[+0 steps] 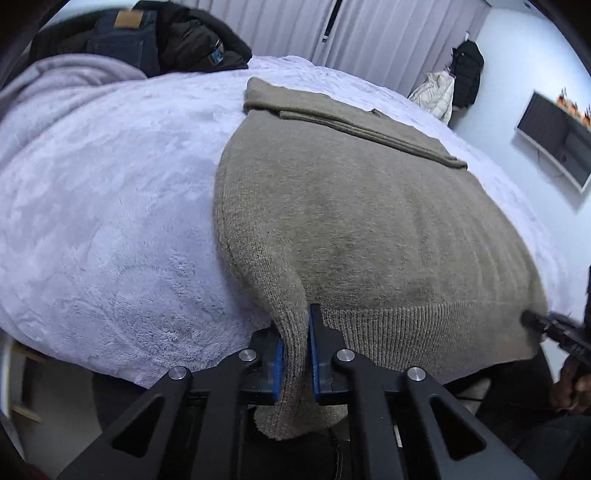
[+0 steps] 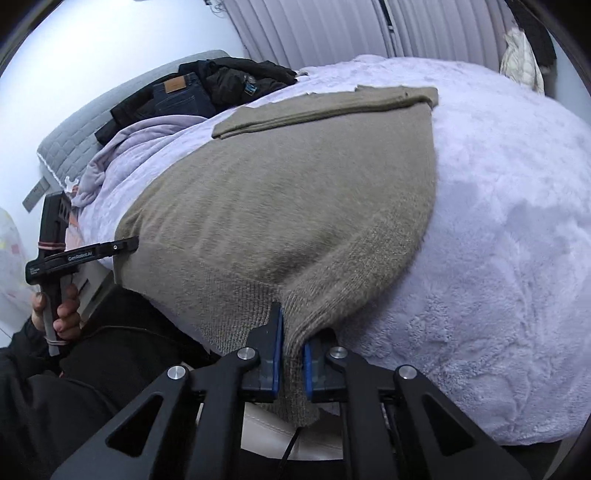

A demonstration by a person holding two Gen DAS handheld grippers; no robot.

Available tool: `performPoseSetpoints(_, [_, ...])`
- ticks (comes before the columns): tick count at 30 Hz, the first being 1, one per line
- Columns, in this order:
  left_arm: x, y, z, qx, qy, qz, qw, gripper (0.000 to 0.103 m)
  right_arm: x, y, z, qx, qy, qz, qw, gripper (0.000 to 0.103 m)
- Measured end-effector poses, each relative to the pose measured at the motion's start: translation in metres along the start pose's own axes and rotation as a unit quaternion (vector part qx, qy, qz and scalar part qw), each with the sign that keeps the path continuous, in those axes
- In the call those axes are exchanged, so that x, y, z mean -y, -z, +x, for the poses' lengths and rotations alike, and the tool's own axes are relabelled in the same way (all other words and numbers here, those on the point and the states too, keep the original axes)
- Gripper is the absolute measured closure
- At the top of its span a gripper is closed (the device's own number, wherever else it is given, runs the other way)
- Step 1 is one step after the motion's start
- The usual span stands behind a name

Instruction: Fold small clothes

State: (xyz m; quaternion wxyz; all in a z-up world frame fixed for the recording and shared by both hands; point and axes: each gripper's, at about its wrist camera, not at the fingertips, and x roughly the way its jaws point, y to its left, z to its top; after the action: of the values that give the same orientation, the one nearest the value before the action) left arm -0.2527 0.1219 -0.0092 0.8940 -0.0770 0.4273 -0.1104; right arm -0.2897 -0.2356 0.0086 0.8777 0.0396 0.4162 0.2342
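Between the blue pads of our left gripper (image 1: 295, 350) we log one pinched fold of ribbed hem, the jaws clamped on the near left corner of the taupe knit sweater (image 1: 369, 221); a short flap of hem hangs below the pads. Our right gripper (image 2: 292, 354) is likewise clamped on the sweater's near right hem corner, knit bunched between its pads. Outward from both grips, the sweater lies spread flat on the pale lilac fleece blanket (image 1: 110, 221) covering the bed, hem at the near edge, a sleeve (image 1: 369, 129) folded across its far end. Beyond, at the head of the bed: a crumpled lilac throw (image 2: 122, 147), dark jeans (image 2: 177, 92) and a black jacket (image 2: 240, 77). Background: pleated curtains (image 1: 369, 33), coats hung on the wall (image 1: 454, 81), a wall-mounted screen (image 1: 554, 136).
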Motion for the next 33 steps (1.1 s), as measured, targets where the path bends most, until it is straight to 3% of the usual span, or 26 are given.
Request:
performPoseSetpoints(4, [0.003,-0.003,0.0,0.0,0.012,0.011,0.9999,0.092,0.001,-0.003,-0.004,-0.008,-0.004,0.0,1.0,0.093])
performPoseSetpoints(5, [-0.002,-0.003,0.008,-0.02,0.001,0.002,0.9998,0.089,0.002,-0.003,-0.002,-0.011,-0.003,0.0,1.0,0.093])
performPoseSetpoints(6, [-0.009,-0.004,0.016,-0.035,0.012,-0.018,0.9992,0.077,0.005,-0.002,0.001,-0.016,-0.007,0.007,1.0,0.091])
performPoseSetpoints(9, [-0.024,-0.004,0.018,-0.031,0.051,-0.062,0.9963,0.076,0.014,0.001,0.007,-0.02,-0.024,0.033,0.999,0.086])
performPoseSetpoints(11, [-0.023,-0.004,0.019,-0.031,0.048,-0.06,0.9966,0.076,0.017,0.003,0.011,-0.021,-0.03,0.038,0.999,0.085])
performPoseSetpoints(12, [-0.021,-0.004,0.019,-0.031,0.044,-0.055,0.997,0.076,0.017,0.003,0.012,-0.021,-0.029,0.035,0.999,0.085])
performPoseSetpoints(14, [-0.016,-0.005,0.017,-0.033,0.041,-0.044,0.9976,0.094,0.015,0.003,0.012,-0.022,-0.022,0.028,0.999,0.085])
performPoseSetpoints(16, [-0.01,-0.008,0.012,-0.034,0.026,-0.037,0.9984,0.094,0.008,0.001,0.009,-0.02,-0.016,0.011,1.0,0.093])
performPoseSetpoints(24, [0.006,-0.027,-0.014,0.0,0.018,-0.011,0.9998,0.094,-0.005,-0.019,-0.027,0.031,-0.051,-0.015,0.998,0.094])
performPoseSetpoints(33, [-0.003,-0.079,-0.036,0.054,0.054,-0.041,0.9963,0.094,-0.01,-0.059,-0.05,0.08,-0.058,-0.008,0.995,0.094])
